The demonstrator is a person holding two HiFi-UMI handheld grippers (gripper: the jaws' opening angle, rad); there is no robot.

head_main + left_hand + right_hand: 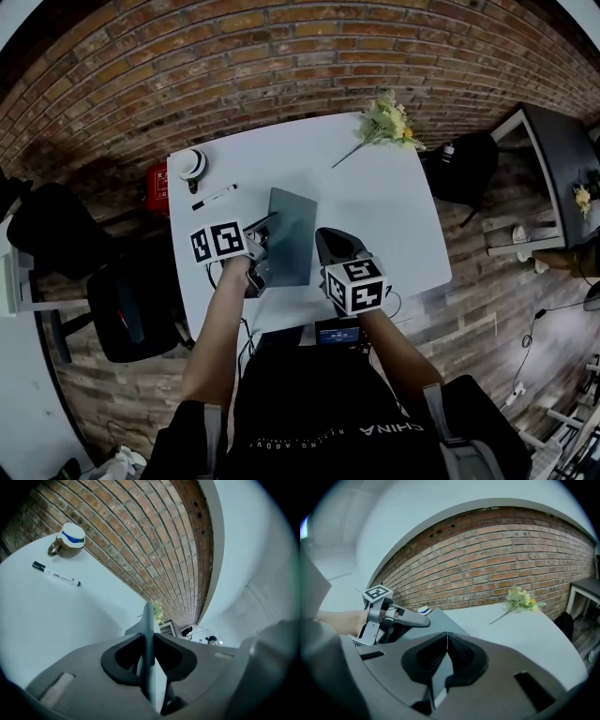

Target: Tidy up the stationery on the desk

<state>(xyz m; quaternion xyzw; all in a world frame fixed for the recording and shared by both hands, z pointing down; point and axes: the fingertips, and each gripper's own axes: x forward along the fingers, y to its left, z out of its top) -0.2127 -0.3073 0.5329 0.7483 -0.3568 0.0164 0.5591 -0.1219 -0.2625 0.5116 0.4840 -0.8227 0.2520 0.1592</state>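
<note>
Grey pads of the left gripper [149, 638] are pinching a thin grey sheet [148, 620], which is standing edge-on between them and reaching out past the tips. The right gripper [447, 637] is pressing its jaws together on the sheet's near right edge, and the flat grey face is stretching away to the far left of its tips. From the head view, the sheet is sitting between the two grippers over the near middle of the white desk [375, 206], with the left one gripping its left edge and the right one its right edge. Whether the sheet is touching the desk I cannot tell.

Farther out, a marker [215, 197] is lying on the desk, far left of the sheet and apart from it. A mug [192, 164] with a white lid is standing beyond the marker at the far left corner. Flowers [389, 122] are lying at the far right corner.
</note>
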